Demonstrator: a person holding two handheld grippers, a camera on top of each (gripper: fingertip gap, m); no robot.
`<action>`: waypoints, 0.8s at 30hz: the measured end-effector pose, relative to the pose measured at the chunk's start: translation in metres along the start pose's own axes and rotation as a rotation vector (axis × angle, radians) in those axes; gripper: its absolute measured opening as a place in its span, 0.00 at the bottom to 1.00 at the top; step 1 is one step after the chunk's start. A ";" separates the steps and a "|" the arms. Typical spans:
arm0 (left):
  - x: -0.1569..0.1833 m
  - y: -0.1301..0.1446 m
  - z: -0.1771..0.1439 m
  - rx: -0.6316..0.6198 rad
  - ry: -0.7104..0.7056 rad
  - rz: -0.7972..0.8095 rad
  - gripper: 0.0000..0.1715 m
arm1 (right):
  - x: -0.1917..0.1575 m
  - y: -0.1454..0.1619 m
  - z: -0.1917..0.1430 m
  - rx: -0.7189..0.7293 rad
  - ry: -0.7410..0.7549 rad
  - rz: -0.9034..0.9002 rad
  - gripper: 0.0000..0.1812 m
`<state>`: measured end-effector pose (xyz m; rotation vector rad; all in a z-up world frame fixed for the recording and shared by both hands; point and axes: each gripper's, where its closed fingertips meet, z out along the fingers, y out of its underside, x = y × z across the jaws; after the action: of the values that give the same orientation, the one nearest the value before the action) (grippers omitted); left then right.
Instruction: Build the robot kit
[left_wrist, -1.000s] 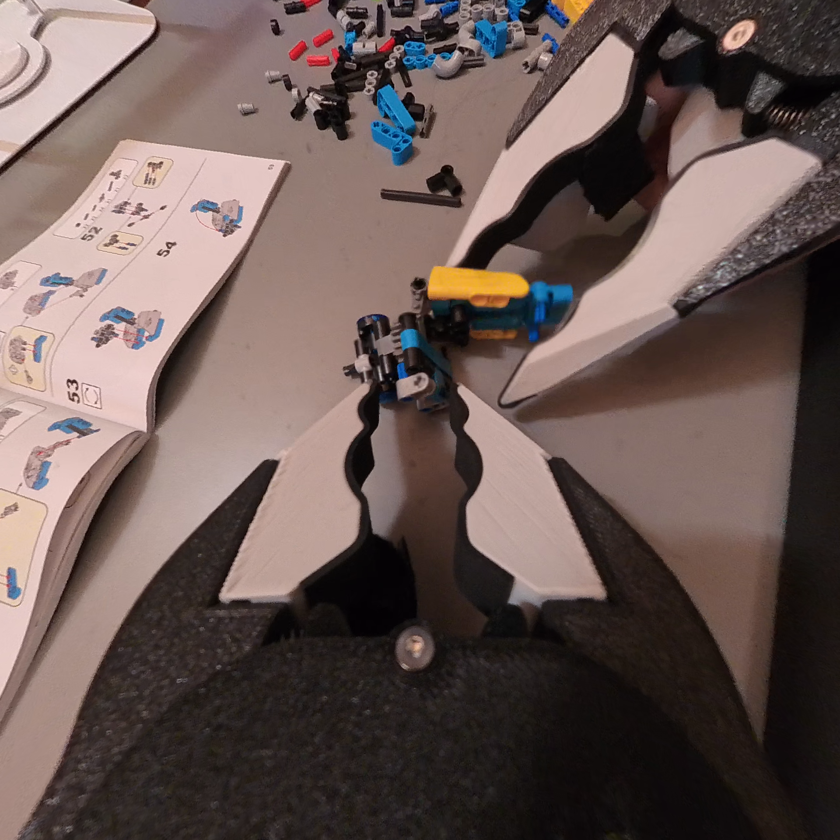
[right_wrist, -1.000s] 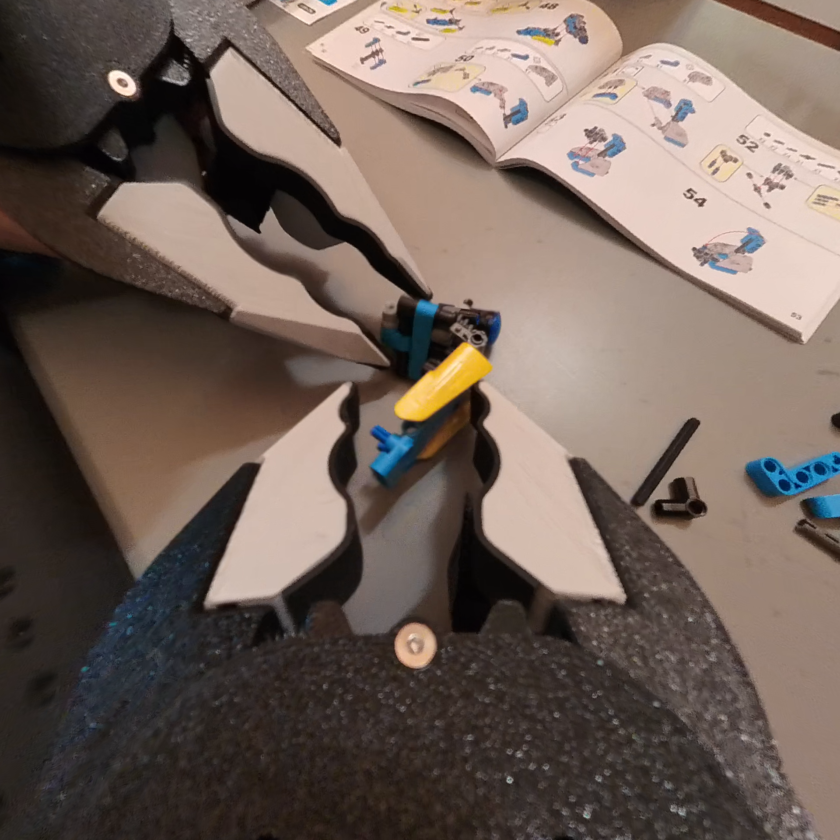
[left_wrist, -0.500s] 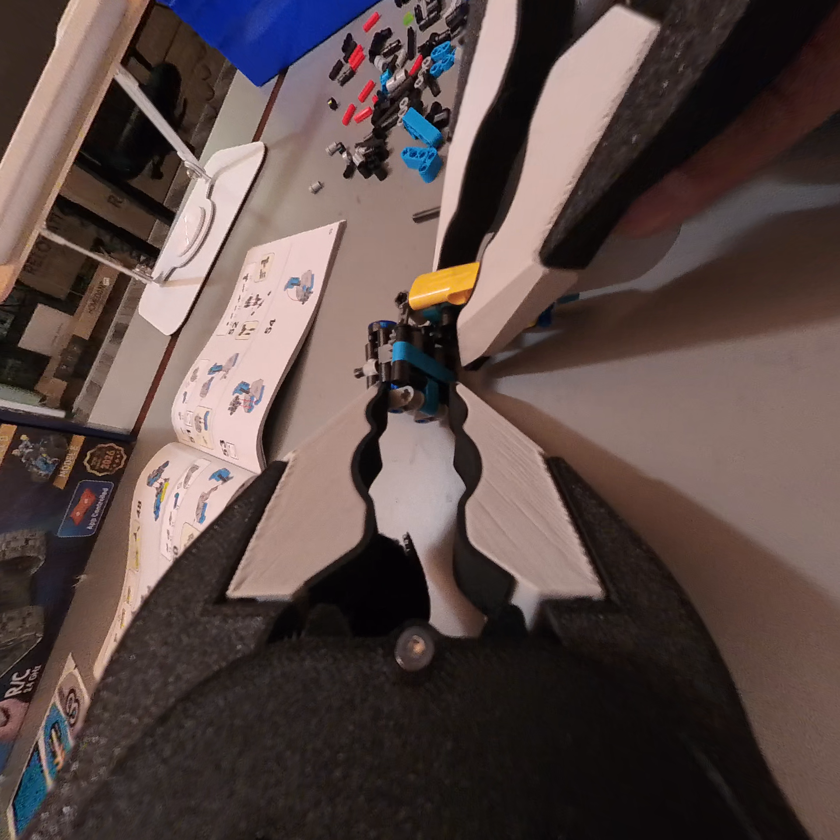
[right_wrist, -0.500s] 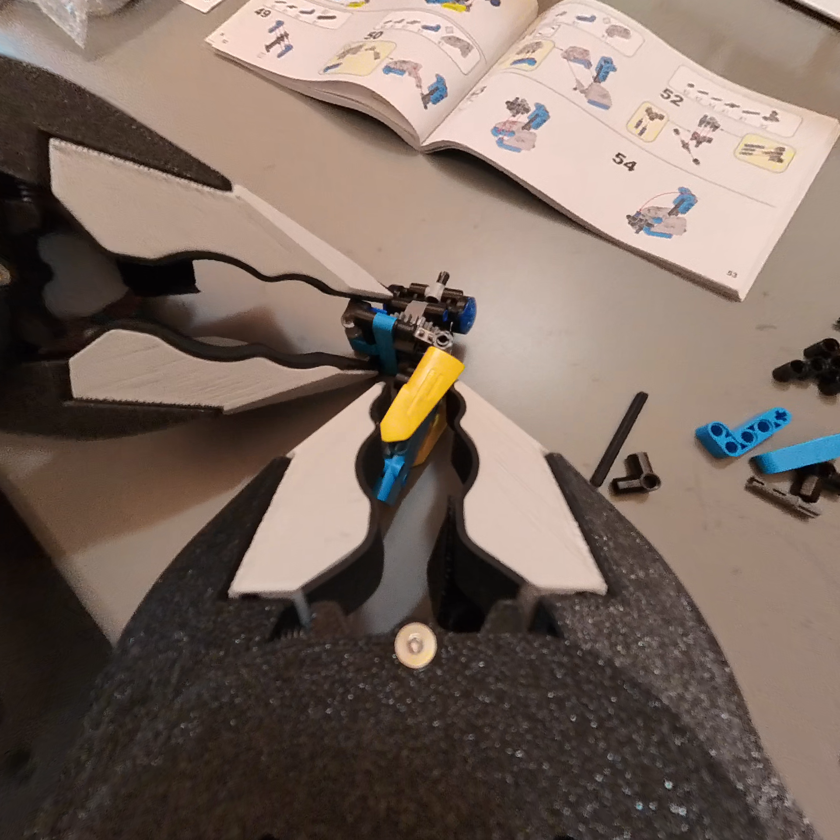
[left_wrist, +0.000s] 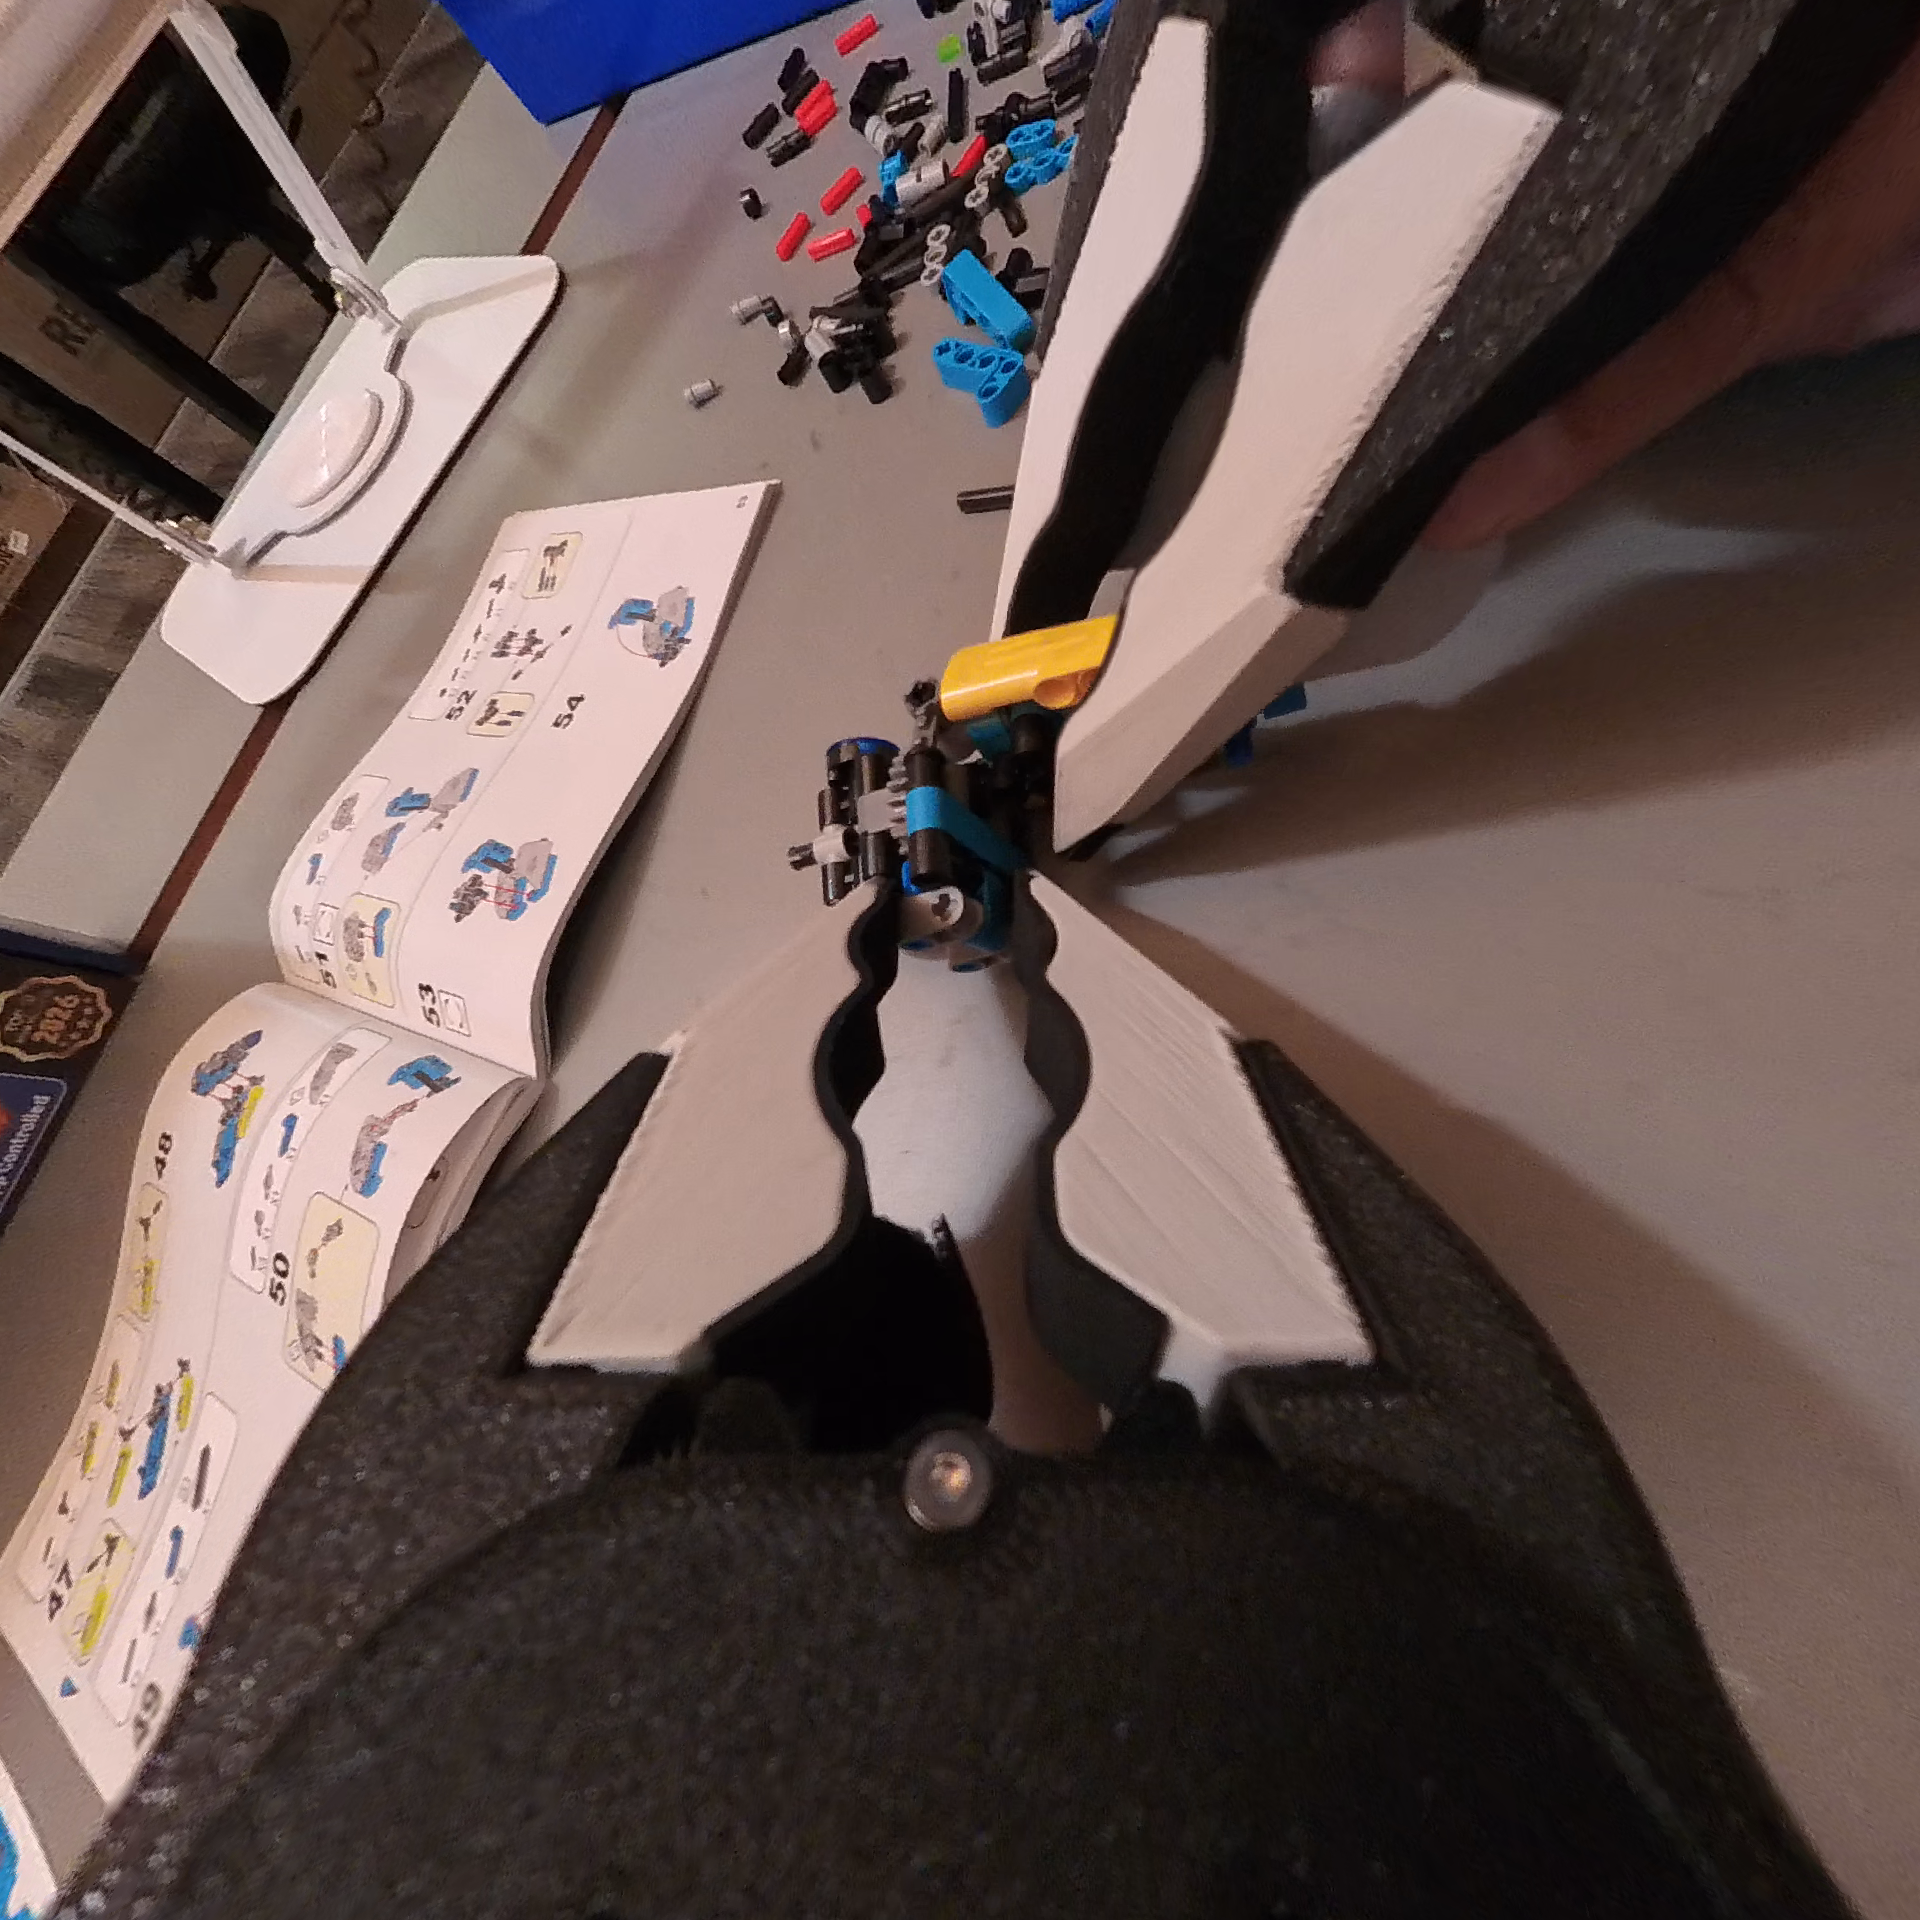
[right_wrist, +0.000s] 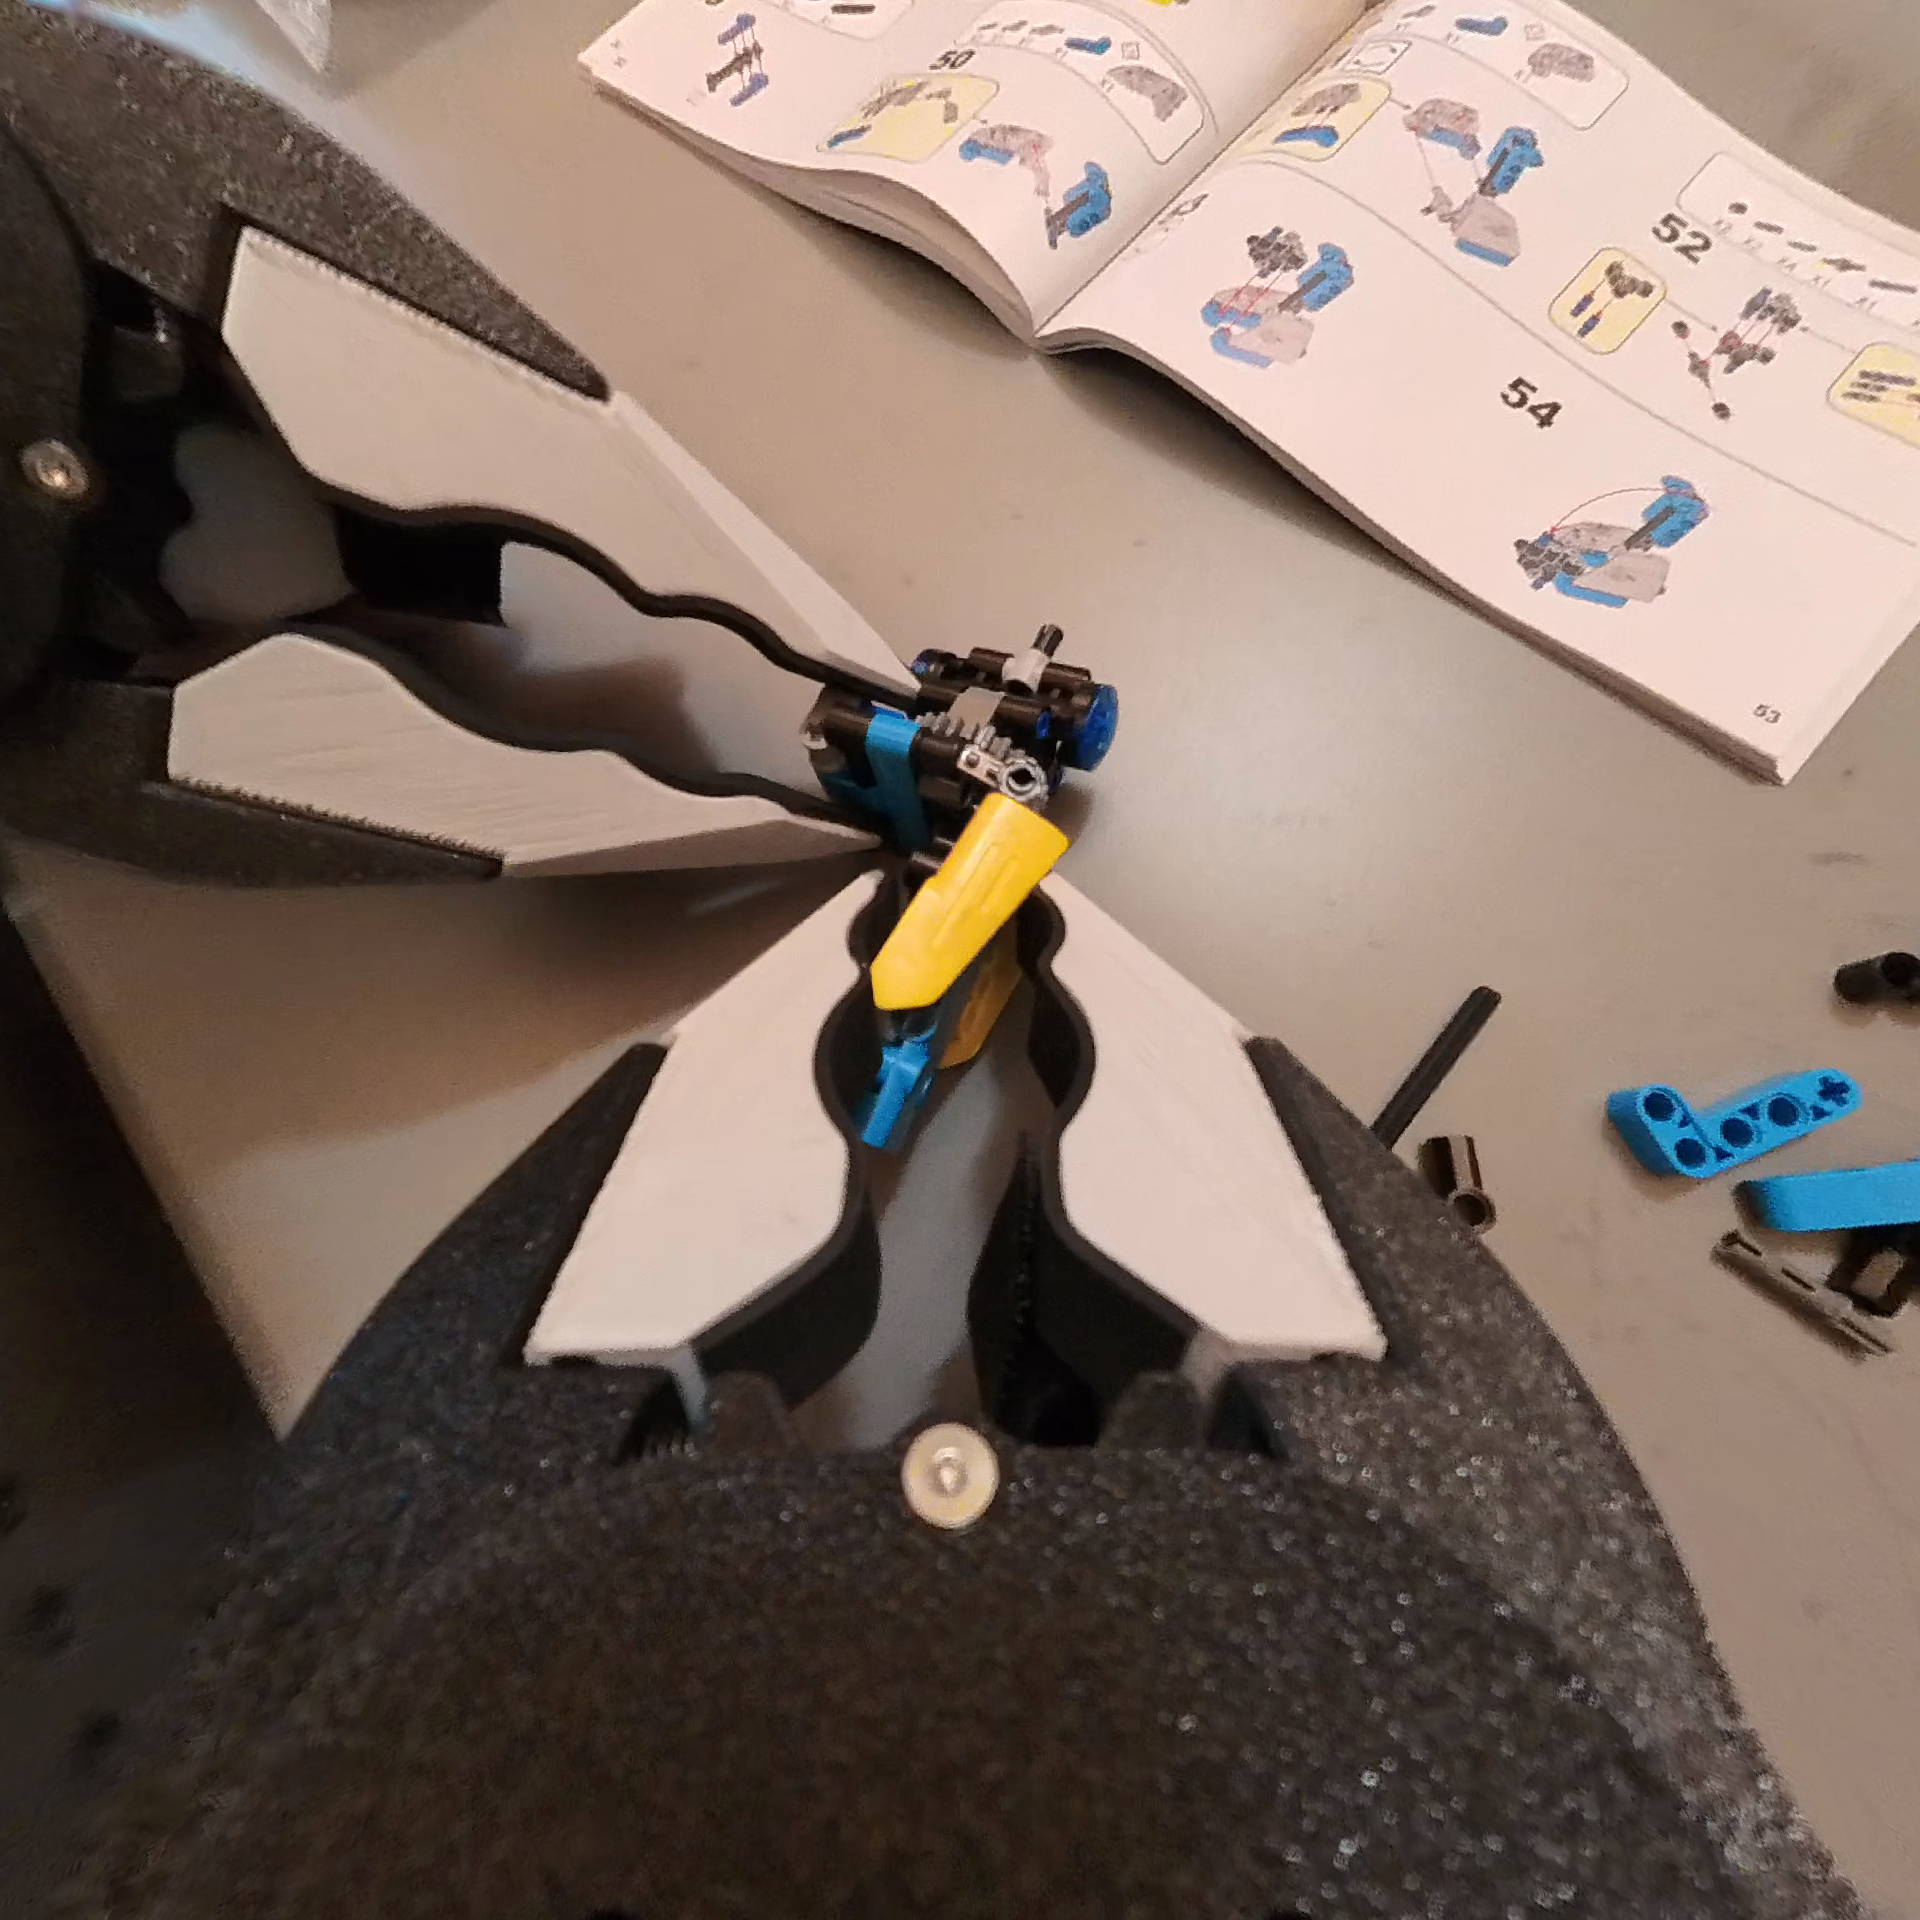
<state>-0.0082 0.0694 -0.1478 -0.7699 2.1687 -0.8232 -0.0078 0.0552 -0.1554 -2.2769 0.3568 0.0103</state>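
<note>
A small brick assembly is held above the grey table by both grippers. Its black and blue end (left_wrist: 914, 831) sits between the tips of my left gripper (left_wrist: 951, 920), which is shut on it. Its yellow and blue end (right_wrist: 961, 914) sits between the tips of my right gripper (right_wrist: 956, 904), which is shut on it. The right gripper (left_wrist: 1049, 748) comes in from the upper right in the left wrist view, with the yellow part (left_wrist: 1023, 665) showing beside it. The left gripper (right_wrist: 883, 758) comes in from the left in the right wrist view, on the black and blue end (right_wrist: 966, 717).
An open instruction booklet (left_wrist: 499, 790) (right_wrist: 1403, 291) lies on the table to the left. A pile of loose black, red, blue and grey pieces (left_wrist: 914, 229) lies farther off. A black axle (right_wrist: 1439, 1049) and blue beams (right_wrist: 1730, 1122) lie right. A white stand base (left_wrist: 353, 457) sits far left. My two grippers' fingertips are within a few centimetres of each other. My right tips are roughly 8 cm from the black axle (right_wrist: 1439, 1049).
Both grippers closed on the assembly and lifted it off the table, rolling the left wrist view. The two grippers now meet tip to tip on the assembly.
</note>
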 end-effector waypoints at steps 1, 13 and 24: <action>0.000 0.000 0.000 0.002 0.009 -0.008 0.12 | 0.000 0.000 0.000 0.000 -0.006 -0.002 0.12; -0.001 0.002 -0.001 0.019 0.138 -0.116 0.12 | 0.002 -0.015 -0.014 0.129 -0.033 -0.006 0.22; 0.003 -0.021 -0.037 0.195 0.596 -0.605 0.11 | 0.009 -0.056 -0.079 0.487 -0.208 0.024 0.24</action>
<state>-0.0321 0.0661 -0.1132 -1.2187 2.3121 -1.7272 0.0071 0.0298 -0.0624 -1.7705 0.2441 0.1548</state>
